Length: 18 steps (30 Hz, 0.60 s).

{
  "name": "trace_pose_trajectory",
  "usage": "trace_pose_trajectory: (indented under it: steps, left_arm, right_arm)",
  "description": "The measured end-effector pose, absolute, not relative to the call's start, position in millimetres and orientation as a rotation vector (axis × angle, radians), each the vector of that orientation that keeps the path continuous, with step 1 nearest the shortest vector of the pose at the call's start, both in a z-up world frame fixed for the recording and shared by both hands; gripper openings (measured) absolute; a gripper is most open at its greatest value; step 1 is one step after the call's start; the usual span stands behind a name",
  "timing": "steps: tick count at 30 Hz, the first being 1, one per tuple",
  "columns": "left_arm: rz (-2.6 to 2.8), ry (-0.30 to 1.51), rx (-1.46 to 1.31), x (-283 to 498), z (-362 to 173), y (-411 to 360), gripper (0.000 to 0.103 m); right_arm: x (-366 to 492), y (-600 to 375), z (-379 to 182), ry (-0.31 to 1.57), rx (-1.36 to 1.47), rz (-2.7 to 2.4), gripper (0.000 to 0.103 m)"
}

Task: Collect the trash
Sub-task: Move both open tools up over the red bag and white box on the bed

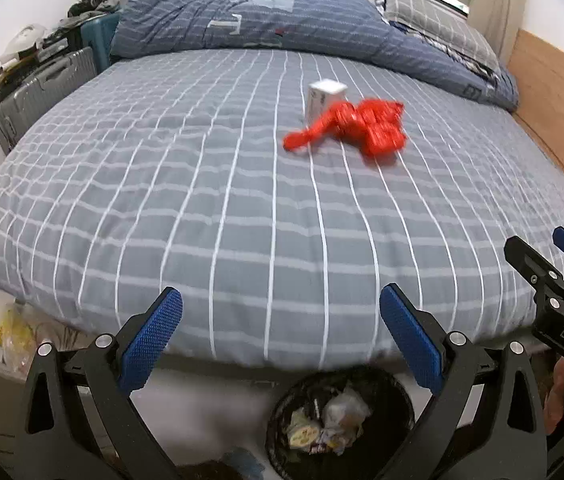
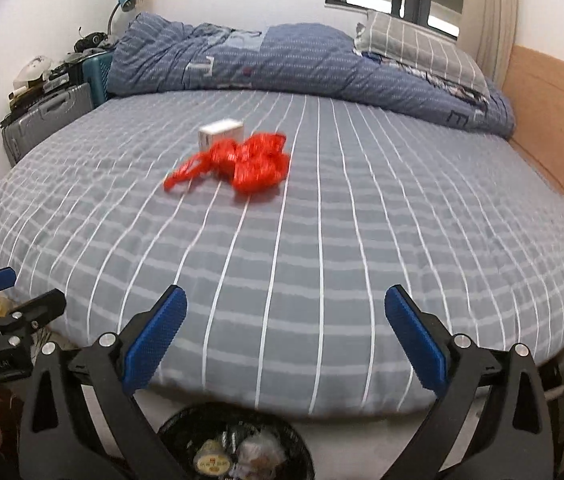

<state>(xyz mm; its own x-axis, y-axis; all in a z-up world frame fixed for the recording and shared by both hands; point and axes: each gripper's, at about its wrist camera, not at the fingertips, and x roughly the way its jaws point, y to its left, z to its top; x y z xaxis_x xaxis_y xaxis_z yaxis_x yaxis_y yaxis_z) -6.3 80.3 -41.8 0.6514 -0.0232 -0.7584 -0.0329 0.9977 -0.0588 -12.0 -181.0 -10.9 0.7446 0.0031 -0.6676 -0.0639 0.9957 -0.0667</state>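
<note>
Left gripper (image 1: pixel 280 308) spread wide, nothing between the blue pads (image 1: pixel 152 342), touching nothing; it hangs over the near edge of the bed (image 1: pixel 242 248). Right gripper (image 2: pixel 285 306) likewise fully spread and empty, pads clear of the sheet, also over the near bed edge. Each gripper shows at the side of the other's view, so they sit side by side, apart. Part of a hand (image 1: pixel 561 392) shows on the right gripper's handle in the left wrist view.

Below and between the fingers, on the floor against the bed's near side: black mesh trash bin (image 1: pixel 341 420) with crumpled wrappers and scraps inside.

Farther out, mid-bed: crumpled red plastic bag (image 2: pixel 238 162), blurred, lying on the checked sheet. White small box (image 2: pixel 222 133) stands just behind it, touching or nearly so, cannot tell.

Far side: rumpled blue duvet (image 2: pixel 282 60), grey pillow (image 2: pixel 421 48). Left of bed: suitcases (image 1: pixel 42 88).
</note>
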Motion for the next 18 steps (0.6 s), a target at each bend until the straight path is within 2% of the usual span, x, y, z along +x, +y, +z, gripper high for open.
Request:
trace_pose_trajectory:
  steps: [9,18]
  left_arm:
    - [0.012,0.839,-0.056,63,-21,84,0.097]
    - [0.004,0.839,-0.015,132,-27,90,0.097]
  right_arm:
    - [69,-180,-4,0.726,-0.082,0.052,0.095]
    - [153,-156,-33,0.760,-0.072,0.101,0.095]
